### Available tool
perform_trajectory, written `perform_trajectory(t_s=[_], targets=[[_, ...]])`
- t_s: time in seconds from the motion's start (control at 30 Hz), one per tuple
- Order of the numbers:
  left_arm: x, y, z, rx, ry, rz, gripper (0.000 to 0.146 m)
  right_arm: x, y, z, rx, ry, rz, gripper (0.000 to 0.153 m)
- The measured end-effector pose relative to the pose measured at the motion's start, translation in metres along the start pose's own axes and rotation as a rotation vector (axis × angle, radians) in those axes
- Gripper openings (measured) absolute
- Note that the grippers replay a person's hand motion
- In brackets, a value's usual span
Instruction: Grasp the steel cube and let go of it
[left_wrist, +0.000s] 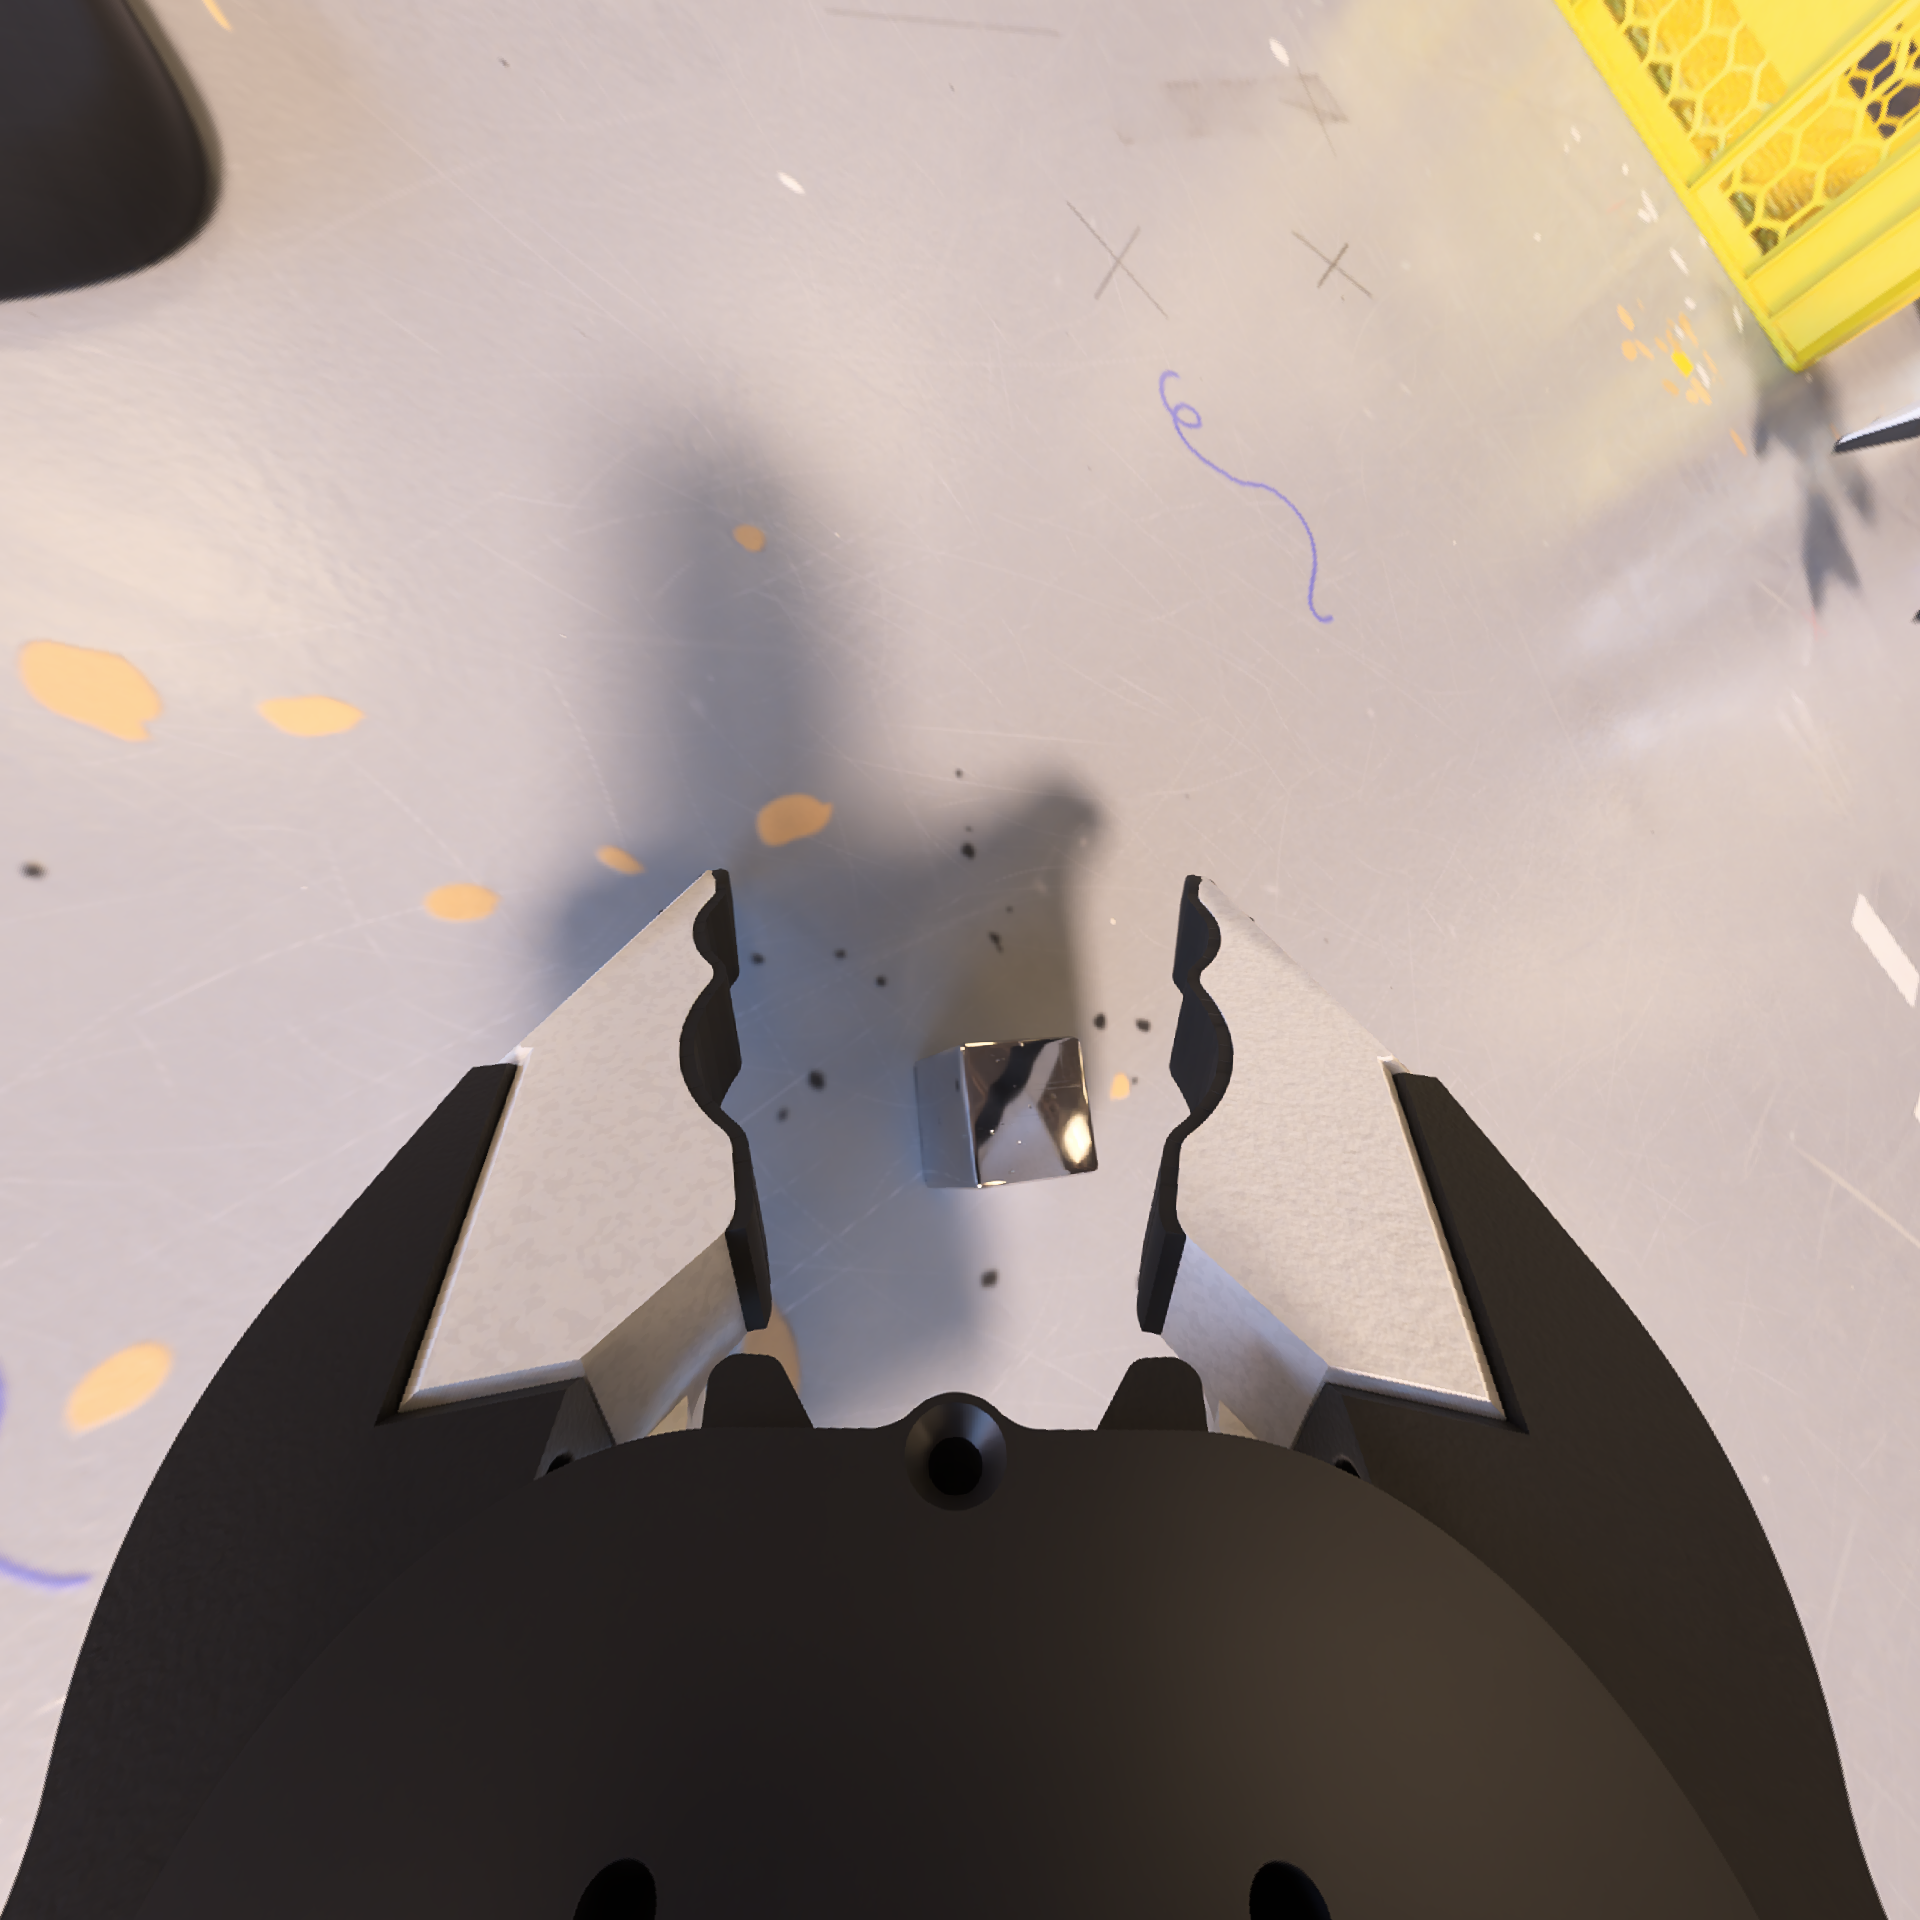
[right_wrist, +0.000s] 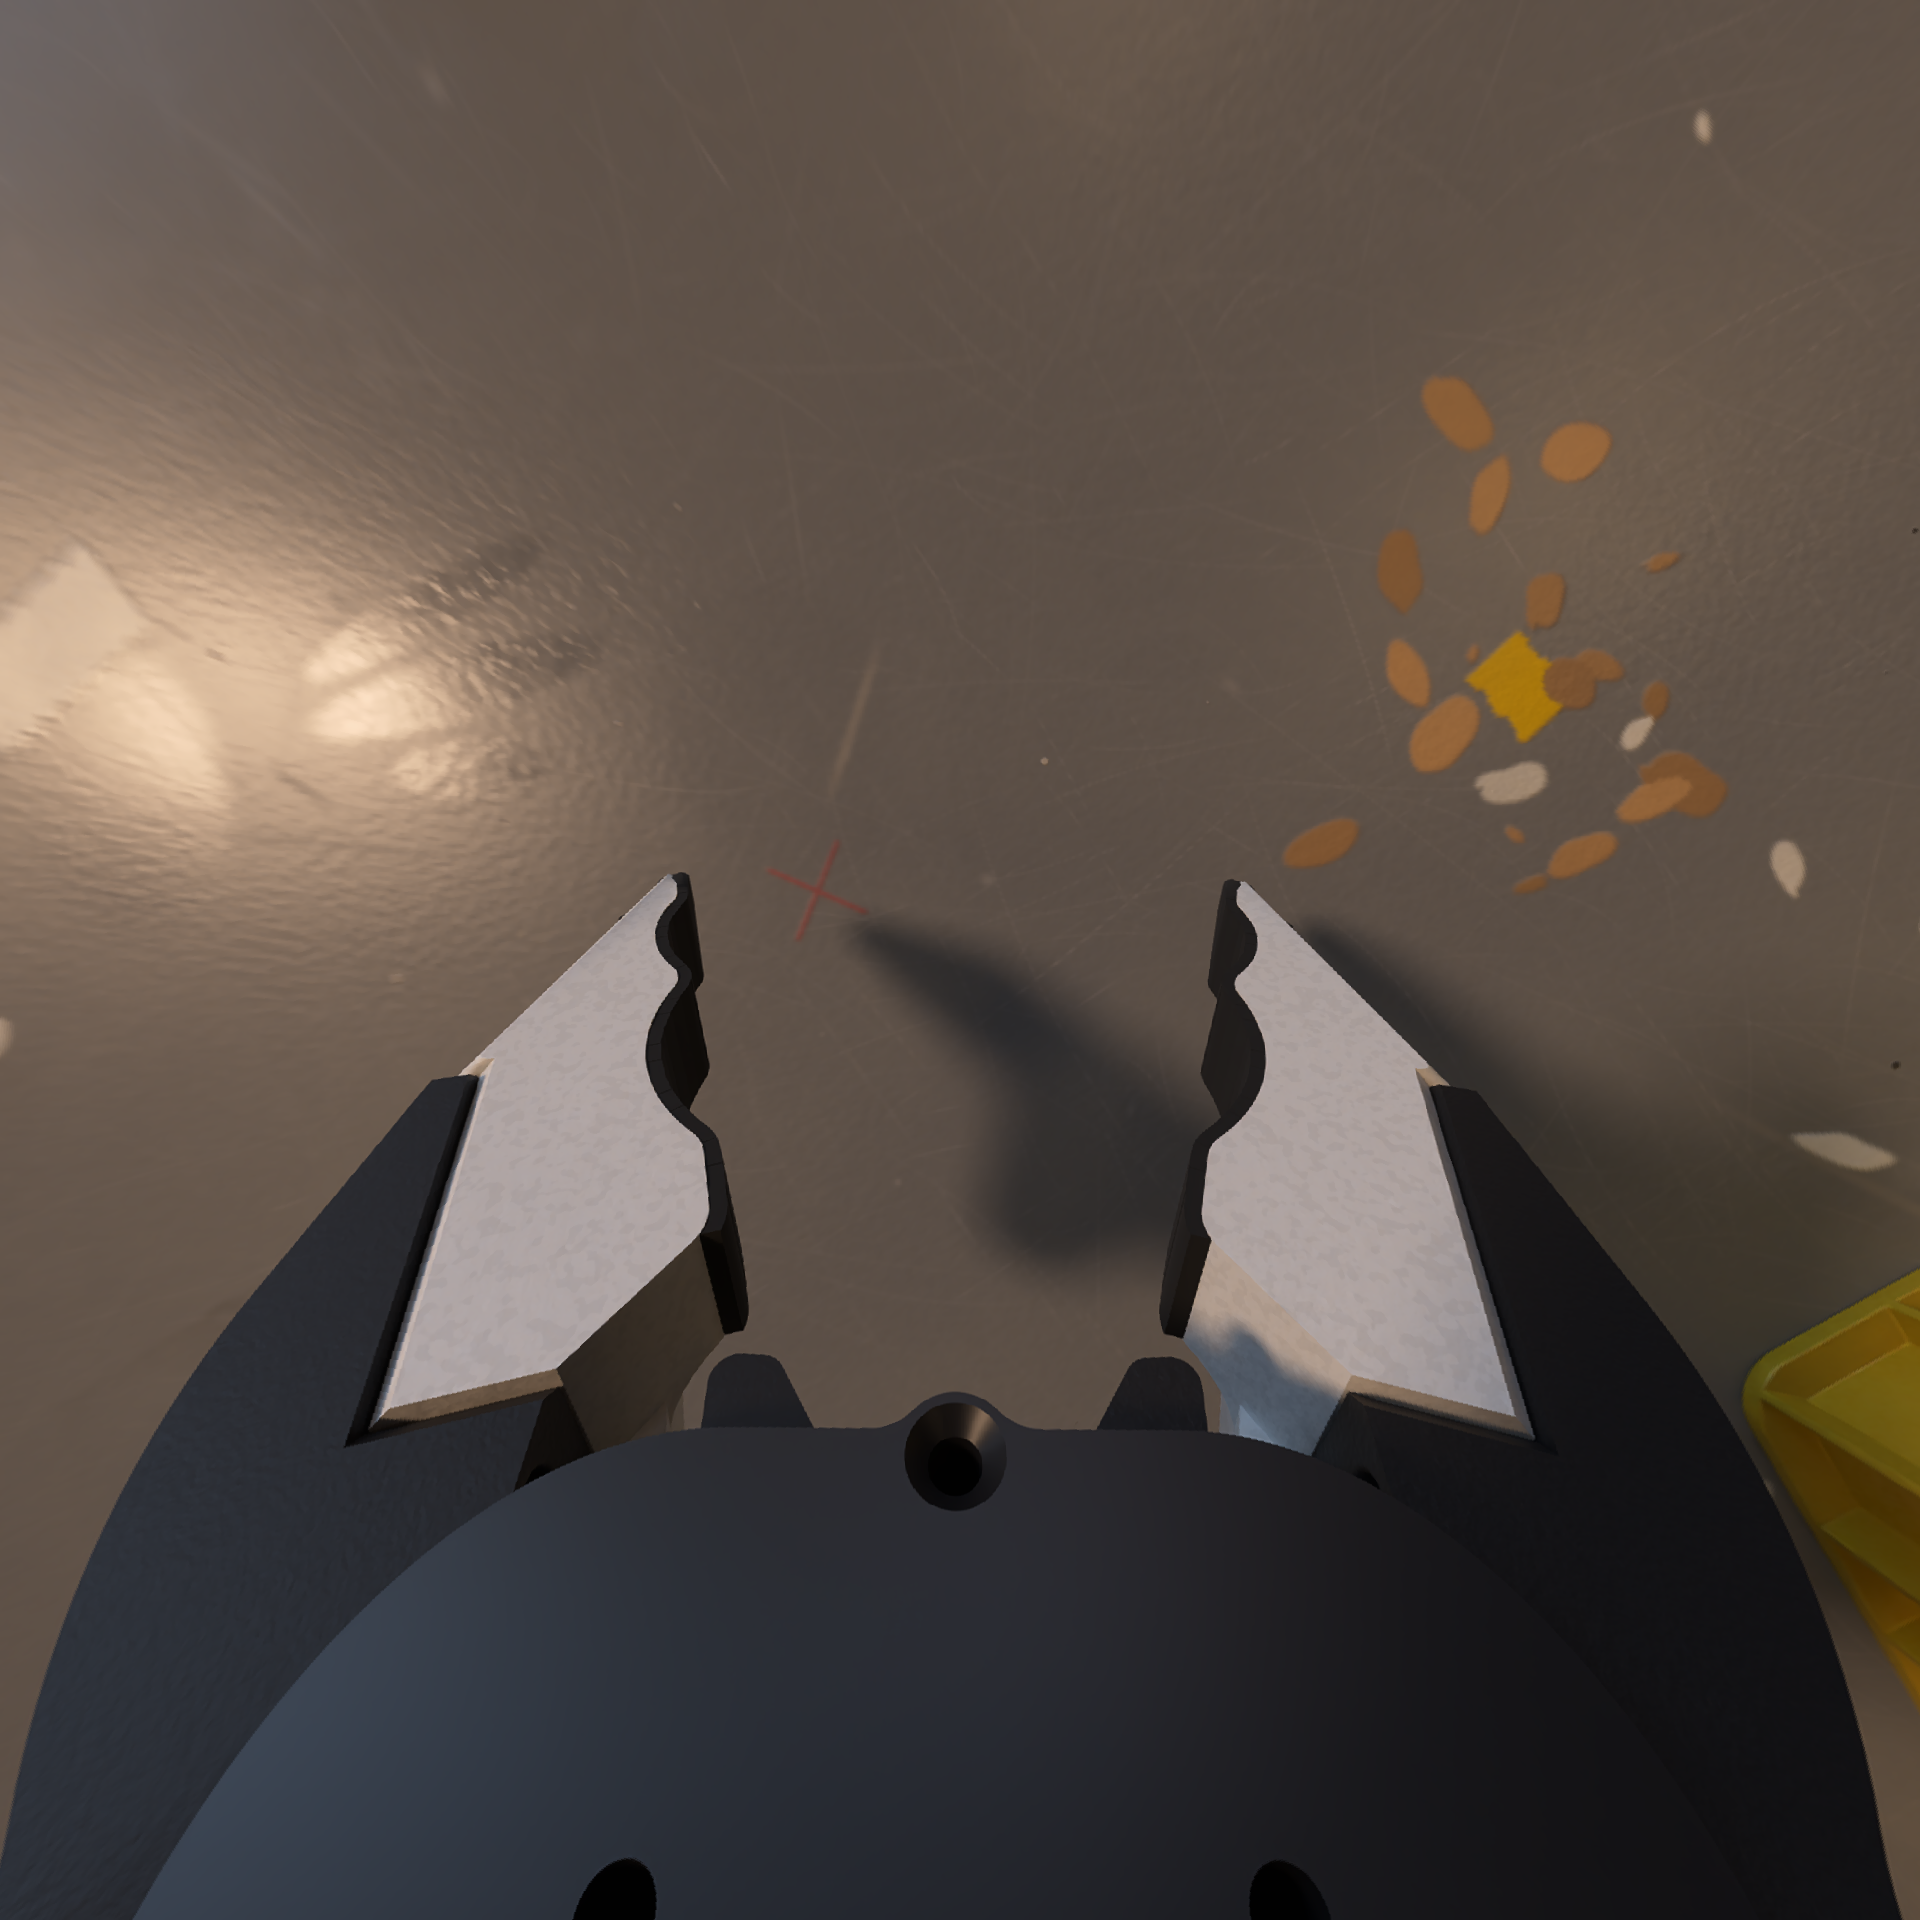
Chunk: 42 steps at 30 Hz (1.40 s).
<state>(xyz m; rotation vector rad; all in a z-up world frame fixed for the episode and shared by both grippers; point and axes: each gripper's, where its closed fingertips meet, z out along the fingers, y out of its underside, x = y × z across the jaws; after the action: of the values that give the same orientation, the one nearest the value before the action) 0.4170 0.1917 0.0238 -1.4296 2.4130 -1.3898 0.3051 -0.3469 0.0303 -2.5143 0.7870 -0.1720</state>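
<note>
A small shiny steel cube (left_wrist: 1006, 1114) lies on the grey paint-spattered surface, seen in the left wrist view between my left gripper's two fingers, a little right of centre. My left gripper (left_wrist: 956, 883) is open and hovers above the cube without touching it. My right gripper (right_wrist: 956, 883) is open and empty over a bare stretch of the surface. The cube does not show in the right wrist view.
A yellow mesh crate (left_wrist: 1787, 156) stands at the top right of the left wrist view; a yellow corner (right_wrist: 1849, 1475) shows at the right edge of the right wrist view. A dark rounded object (left_wrist: 83, 145) sits at the top left.
</note>
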Motion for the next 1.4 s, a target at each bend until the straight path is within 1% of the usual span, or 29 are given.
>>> perform_trajectory(t_s=[0.03, 0.07, 0.13, 0.2, 0.23, 0.3, 0.33, 0.4, 0.47, 0.5, 0.53, 0.63, 0.7, 0.73, 0.83, 0.87, 0.93, 1.03, 1.17, 1.27, 1.3, 1.33, 1.4], targets=[[-0.002, -0.002, -0.001, 0.012, -0.003, -0.003, 0.087, 0.001, 0.002, 0.006, -0.015, 0.015, -0.016, 0.099], [-0.004, -0.005, -0.002, 0.027, -0.007, -0.008, 0.087, 0.002, 0.002, 0.013, -0.011, -0.001, -0.011, 0.097], [-0.002, -0.008, 0.001, 0.039, 0.012, -0.020, 0.089, 0.007, -0.004, 0.021, 0.034, -0.011, 0.007, 0.095], [0.004, -0.007, 0.007, 0.012, 0.037, -0.017, 0.093, 0.014, -0.012, 0.025, 0.068, -0.007, 0.042, 0.093], [0.005, -0.006, 0.009, 0.001, 0.017, 0.008, 0.097, 0.018, -0.016, 0.028, 0.080, 0.002, 0.055, 0.092], [0.007, -0.001, 0.008, -0.040, -0.024, 0.040, 0.096, 0.022, -0.019, 0.032, 0.080, 0.039, 0.044, 0.089], [0.006, 0.003, 0.005, -0.053, -0.047, 0.048, 0.092, 0.023, -0.020, 0.033, 0.075, 0.066, 0.028, 0.087], [0.005, 0.010, -0.002, -0.057, -0.103, 0.060, 0.078, 0.021, -0.022, 0.034, 0.085, 0.063, 0.051, 0.085], [0.003, 0.020, -0.010, -0.053, -0.165, 0.068, 0.055, 0.019, -0.022, 0.034, 0.099, 0.060, 0.058, 0.085], [0.004, 0.024, -0.012, -0.042, -0.170, 0.053, 0.046, 0.018, -0.023, 0.033, 0.102, 0.059, 0.060, 0.085], [0.006, 0.028, -0.014, -0.025, -0.166, 0.033, 0.042, 0.018, -0.024, 0.032, 0.097, 0.055, 0.059, 0.085], [0.010, 0.035, -0.019, 0.028, -0.147, -0.021, 0.031, 0.016, -0.030, 0.015, 0.115, 0.011, 0.117, 0.072], [0.011, 0.037, -0.020, 0.031, -0.142, -0.041, 0.030, 0.025, -0.029, -0.001, 0.169, 0.045, 0.172, 0.072], [0.012, 0.037, -0.021, 0.027, -0.145, -0.038, 0.030, 0.029, -0.025, -0.006, 0.183, 0.049, 0.224, 0.073], [0.017, 0.041, -0.021, 0.000, -0.148, -0.032, 0.030, 0.027, -0.014, 0.004, 0.168, -0.068, 0.398, 0.077], [0.020, 0.042, -0.021, -0.010, -0.146, -0.034, 0.030, 0.024, -0.014, 0.011, 0.166, -0.091, 0.417, 0.078], [0.023, 0.045, -0.022, -0.017, -0.153, -0.040, 0.030, 0.024, -0.017, 0.020, 0.180, -0.022, 0.407, 0.083], [0.025, 0.048, -0.024, -0.002, -0.176, -0.048, 0.030, 0.022, -0.017, 0.022, 0.158, 0.049, 0.438, 0.083], [0.026, 0.052, -0.028, 0.016, -0.180, -0.065, 0.030, 0.013, -0.004, 0.016, 0.101, 0.085, 0.455, 0.068], [0.027, 0.056, -0.031, 0.018, -0.189, -0.067, 0.030, -0.008, 0.012, 0.005, 0.092, 0.038, 0.494, 0.063], [0.028, 0.057, -0.032, 0.016, -0.192, -0.064, 0.030, -0.012, 0.017, 0.002, 0.089, 0.023, 0.508, 0.058], [0.029, 0.058, -0.033, 0.014, -0.190, -0.065, 0.030, -0.015, 0.021, -0.001, 0.088, 0.008, 0.523, 0.054], [0.032, 0.060, -0.034, 0.008, -0.175, -0.070, 0.030, -0.010, 0.023, -0.006, 0.121, 0.009, 0.554, 0.052]])
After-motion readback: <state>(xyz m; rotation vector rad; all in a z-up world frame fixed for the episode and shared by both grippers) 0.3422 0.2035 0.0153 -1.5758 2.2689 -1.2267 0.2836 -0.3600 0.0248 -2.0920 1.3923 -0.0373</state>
